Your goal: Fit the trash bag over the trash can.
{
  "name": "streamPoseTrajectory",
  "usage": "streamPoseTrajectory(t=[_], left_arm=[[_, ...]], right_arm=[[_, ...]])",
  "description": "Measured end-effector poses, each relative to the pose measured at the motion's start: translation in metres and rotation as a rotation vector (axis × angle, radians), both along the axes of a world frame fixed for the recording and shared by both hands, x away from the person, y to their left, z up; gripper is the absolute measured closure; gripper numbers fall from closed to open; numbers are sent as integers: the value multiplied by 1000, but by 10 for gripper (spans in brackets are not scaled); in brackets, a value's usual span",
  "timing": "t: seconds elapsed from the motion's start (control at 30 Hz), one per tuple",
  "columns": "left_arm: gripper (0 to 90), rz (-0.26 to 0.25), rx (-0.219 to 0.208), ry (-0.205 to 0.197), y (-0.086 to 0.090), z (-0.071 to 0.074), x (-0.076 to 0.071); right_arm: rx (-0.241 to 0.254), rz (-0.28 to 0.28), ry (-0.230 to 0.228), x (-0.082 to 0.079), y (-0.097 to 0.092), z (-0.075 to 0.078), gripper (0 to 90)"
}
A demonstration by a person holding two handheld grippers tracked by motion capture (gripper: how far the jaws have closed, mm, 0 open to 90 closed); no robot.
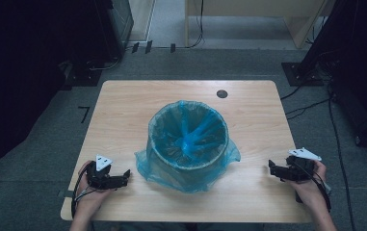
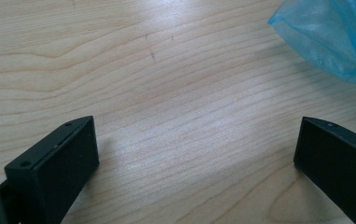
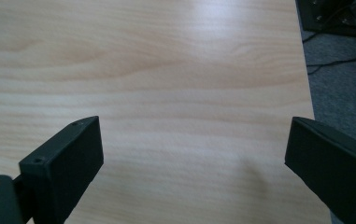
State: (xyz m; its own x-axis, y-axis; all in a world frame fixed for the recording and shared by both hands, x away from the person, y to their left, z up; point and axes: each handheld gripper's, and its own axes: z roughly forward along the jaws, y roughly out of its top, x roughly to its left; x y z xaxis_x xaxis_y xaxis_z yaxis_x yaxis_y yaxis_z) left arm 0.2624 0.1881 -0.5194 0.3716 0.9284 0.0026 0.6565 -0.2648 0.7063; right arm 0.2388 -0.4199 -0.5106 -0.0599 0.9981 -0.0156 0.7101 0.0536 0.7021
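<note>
A round bin [image 1: 189, 139] lined with a blue plastic bag [image 1: 186, 169] stands in the middle of the wooden table [image 1: 123, 110]. The bag's rim is folded over the bin and spreads onto the wood. My left gripper [image 1: 123, 177] rests near the front left corner, open, its jaws wide apart with bare wood between them [image 2: 196, 140]. An edge of the blue bag [image 2: 330, 37] shows at the upper right of the left gripper view. My right gripper [image 1: 273, 169] sits near the front right edge, open, over bare wood [image 3: 194, 140].
A dark round grommet [image 1: 222, 94] sits in the table's far side. The table's right edge [image 3: 306, 84] is close to the right gripper, with grey floor and cables [image 3: 339, 65] beyond. A pale wooden bench [image 1: 268, 14] and dark stands surround the table.
</note>
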Motion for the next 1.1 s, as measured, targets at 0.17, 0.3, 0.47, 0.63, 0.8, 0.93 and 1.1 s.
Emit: streamPoseTrajectory(t=[0.17,0.3,0.47,0.63,0.8,0.93,1.1], left_arm=[[0,0,0,0,0,0,0],[0,0,0,0,0,0,0],[0,0,0,-1,0,0,0],[0,0,0,0,0,0,0],[0,-1,0,0,0,0,0],[0,3,-1,0,-1,0,1],[0,1,1,0,-2,0,5]], right_arm=[[-27,-22,8,-8,-3,-9,43],[-3,-35,-11,-15,-7,-12,42],[39,-59,-23,-24,-11,-15,44],[40,-49,-20,-30,-9,-15,41],[40,-44,-18,-29,-9,-15,33],[40,-45,-18,-29,-9,-15,33],[41,-45,-18,-29,-9,-15,33]])
